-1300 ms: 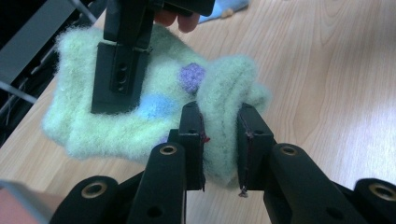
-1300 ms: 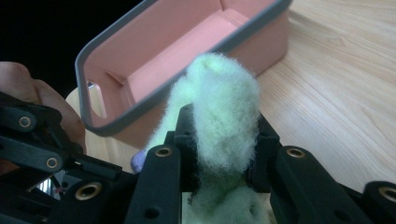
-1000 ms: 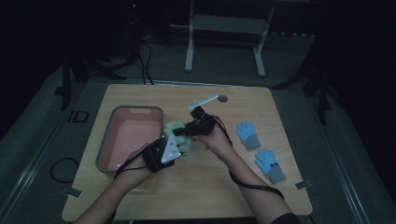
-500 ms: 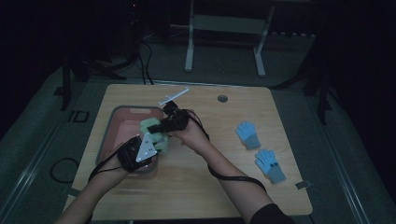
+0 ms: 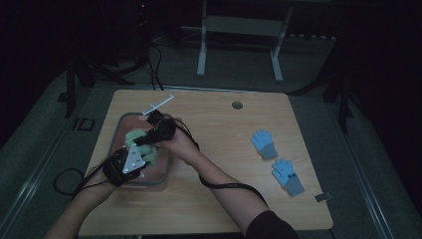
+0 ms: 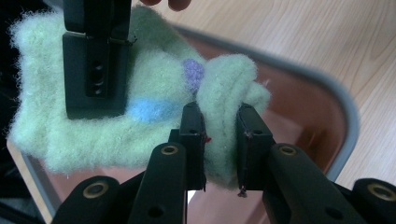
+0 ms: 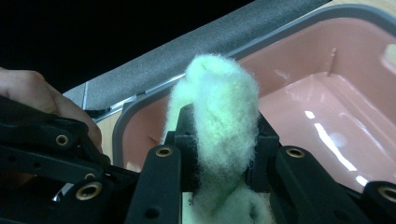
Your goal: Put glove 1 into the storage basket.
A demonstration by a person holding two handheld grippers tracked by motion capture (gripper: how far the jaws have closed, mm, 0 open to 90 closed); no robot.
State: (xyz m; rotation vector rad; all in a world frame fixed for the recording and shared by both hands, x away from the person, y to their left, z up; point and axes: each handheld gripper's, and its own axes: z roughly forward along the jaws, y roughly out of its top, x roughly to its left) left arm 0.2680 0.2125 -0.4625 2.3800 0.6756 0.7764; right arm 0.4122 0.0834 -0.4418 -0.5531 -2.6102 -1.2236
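We hold the fluffy pale green woolly glove (image 5: 144,149) over the pink plastic tub (image 5: 160,178) at the left, both the left claw (image 6: 219,140) and the right claw (image 7: 219,140) squeezed tight on it, so we should lower it slowly and let go together.

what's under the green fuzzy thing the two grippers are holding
A pink bin with a grey rim lies below the green fleece, which both the left gripper and right gripper clamp. The fleece covers part of the bin floor, so anything beneath there is unseen.
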